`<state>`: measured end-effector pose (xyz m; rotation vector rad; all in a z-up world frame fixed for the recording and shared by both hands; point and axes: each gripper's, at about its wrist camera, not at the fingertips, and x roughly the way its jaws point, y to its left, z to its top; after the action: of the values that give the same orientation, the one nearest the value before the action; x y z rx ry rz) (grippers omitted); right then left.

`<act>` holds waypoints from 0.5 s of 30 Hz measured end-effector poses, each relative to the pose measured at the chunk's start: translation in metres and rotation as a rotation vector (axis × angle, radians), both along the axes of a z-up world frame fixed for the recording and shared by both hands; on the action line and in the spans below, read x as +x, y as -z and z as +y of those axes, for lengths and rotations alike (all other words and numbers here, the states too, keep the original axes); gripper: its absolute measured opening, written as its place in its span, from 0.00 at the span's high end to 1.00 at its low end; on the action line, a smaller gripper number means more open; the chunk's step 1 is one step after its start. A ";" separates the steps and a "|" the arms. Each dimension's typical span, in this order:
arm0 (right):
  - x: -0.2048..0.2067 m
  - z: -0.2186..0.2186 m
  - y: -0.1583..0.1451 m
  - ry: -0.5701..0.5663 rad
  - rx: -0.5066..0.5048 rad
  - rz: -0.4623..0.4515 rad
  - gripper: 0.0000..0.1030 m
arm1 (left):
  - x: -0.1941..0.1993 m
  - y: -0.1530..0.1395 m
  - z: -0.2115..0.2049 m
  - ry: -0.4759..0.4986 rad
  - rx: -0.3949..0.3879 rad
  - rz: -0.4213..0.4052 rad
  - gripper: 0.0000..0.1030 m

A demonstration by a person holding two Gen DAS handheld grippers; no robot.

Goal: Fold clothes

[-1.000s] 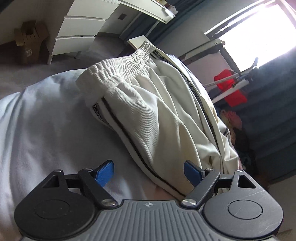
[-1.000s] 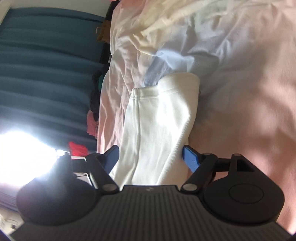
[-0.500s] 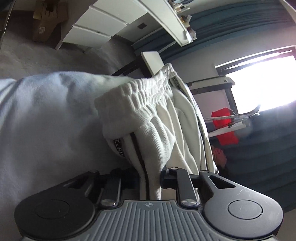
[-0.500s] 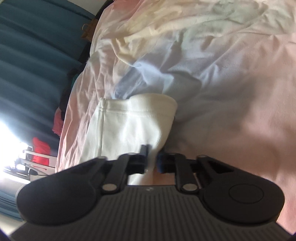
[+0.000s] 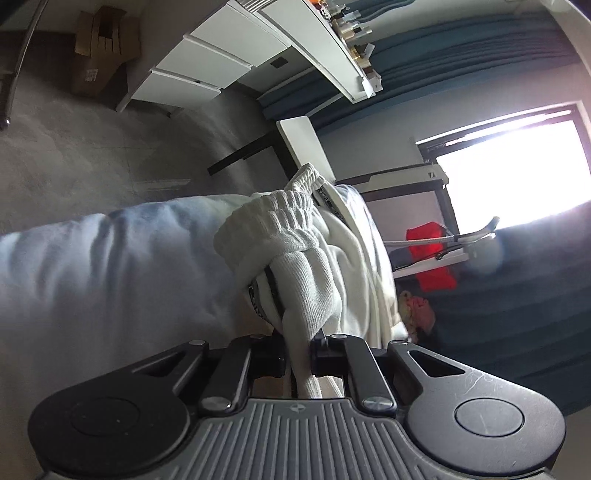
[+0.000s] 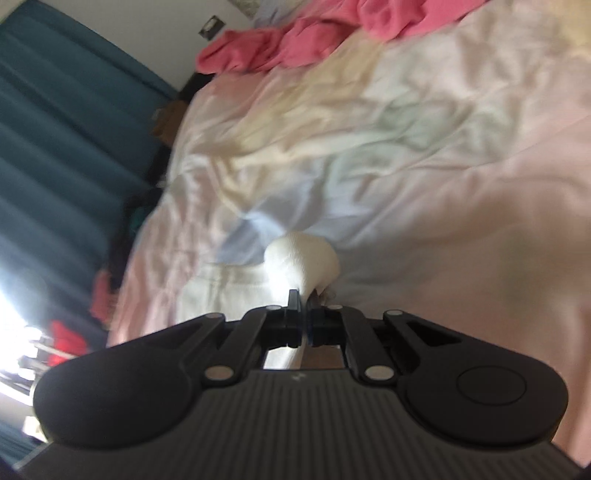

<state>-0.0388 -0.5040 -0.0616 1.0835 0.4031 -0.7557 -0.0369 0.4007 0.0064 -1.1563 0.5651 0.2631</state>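
White shorts [image 5: 306, 280] with an elastic waistband and a thin dark side stripe lie on the pale bedsheet [image 5: 103, 280]. My left gripper [image 5: 298, 356] is shut on the shorts' side near the waistband, and the cloth bunches up between its jaws. In the right wrist view the other end of the white shorts [image 6: 303, 258] rises in a rounded fold. My right gripper [image 6: 306, 325] is shut on that end, lifted off the bed. The view there is blurred.
A pink garment [image 6: 303, 33] lies at the far end of the rumpled pastel bedsheet [image 6: 406, 155]. Past the bed's edge are a white drawer unit [image 5: 207, 66], a cardboard box [image 5: 103, 48], grey carpet, teal curtains [image 6: 55, 122], a bright window and a red item [image 5: 430, 254].
Both grippers went from open around the shorts to shut on them. Both have since lifted, and the cloth has bunched and risen off the bed.
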 end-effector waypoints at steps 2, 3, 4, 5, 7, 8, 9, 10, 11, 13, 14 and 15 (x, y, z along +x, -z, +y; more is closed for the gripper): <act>0.001 0.001 0.003 -0.008 0.008 0.054 0.95 | 0.000 0.008 -0.001 0.030 0.060 0.060 0.87; 0.001 0.002 0.004 -0.012 0.012 0.081 0.95 | 0.001 0.012 -0.002 0.047 0.088 0.090 0.87; 0.003 0.003 0.006 -0.020 0.008 0.114 0.95 | 0.003 0.017 -0.003 0.064 0.117 0.119 0.86; 0.004 0.003 0.008 -0.026 0.010 0.134 0.94 | 0.003 0.020 -0.005 0.079 0.145 0.144 0.83; 0.004 0.001 0.011 -0.026 0.022 0.153 0.92 | 0.000 0.018 -0.007 0.095 0.193 0.159 0.74; 0.004 0.000 0.012 -0.019 0.032 0.152 0.90 | -0.002 0.017 -0.009 0.102 0.218 0.167 0.73; 0.003 0.000 0.013 -0.008 0.046 0.149 0.87 | -0.004 0.015 -0.010 0.110 0.246 0.176 0.69; 0.002 0.000 0.014 0.010 0.052 0.153 0.83 | -0.006 0.008 -0.013 0.117 0.290 0.186 0.67; 0.000 -0.001 0.013 0.039 0.049 0.160 0.72 | -0.009 0.002 -0.015 0.125 0.333 0.196 0.60; -0.005 -0.001 0.007 0.112 0.002 0.179 0.47 | -0.015 -0.014 -0.022 0.145 0.440 0.204 0.45; -0.007 -0.002 0.004 0.141 -0.030 0.182 0.34 | -0.019 -0.023 -0.026 0.155 0.494 0.203 0.34; -0.007 -0.002 0.000 0.158 -0.072 0.180 0.30 | -0.022 -0.030 -0.030 0.160 0.536 0.197 0.28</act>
<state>-0.0461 -0.5061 -0.0617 0.9912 0.4432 -1.0055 -0.0591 0.3705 0.0368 -0.5668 0.7038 0.3661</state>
